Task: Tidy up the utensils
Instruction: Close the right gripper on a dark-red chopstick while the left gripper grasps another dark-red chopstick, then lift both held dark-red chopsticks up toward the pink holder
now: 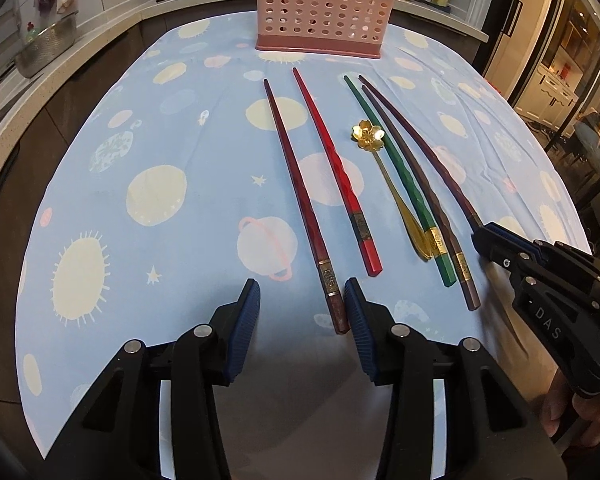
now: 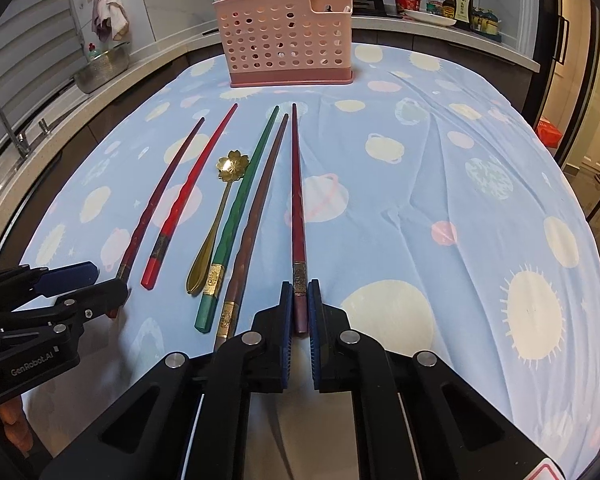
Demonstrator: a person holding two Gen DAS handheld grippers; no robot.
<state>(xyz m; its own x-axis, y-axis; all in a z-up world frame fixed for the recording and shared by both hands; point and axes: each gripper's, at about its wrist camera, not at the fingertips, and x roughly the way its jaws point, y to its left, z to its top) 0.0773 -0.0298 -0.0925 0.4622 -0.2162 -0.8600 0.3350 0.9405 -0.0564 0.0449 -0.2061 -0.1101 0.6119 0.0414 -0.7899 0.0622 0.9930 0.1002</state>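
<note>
Several chopsticks and a gold flower-headed spoon (image 1: 392, 184) (image 2: 220, 216) lie side by side on the blue tablecloth. My left gripper (image 1: 300, 300) is open, its right pad beside the butt of the leftmost dark red chopstick (image 1: 300, 208) (image 2: 160, 204). My right gripper (image 2: 299, 304) is shut on the butt of the rightmost dark red chopstick (image 2: 297, 200) (image 1: 416, 152), which rests on the cloth. A bright red (image 1: 332, 168), a green (image 1: 396, 176) and a brown chopstick (image 1: 424, 196) lie between. The pink perforated utensil holder (image 1: 320, 8) (image 2: 288, 40) stands at the far edge, with chopsticks in it.
A metal colander (image 1: 48, 48) and a tap (image 2: 4, 124) are on the counter at left. A stove with pans and sauce bottles (image 2: 456, 0) lie behind the holder. The tablecloth (image 2: 440, 200) stretches wide to the right of the utensils.
</note>
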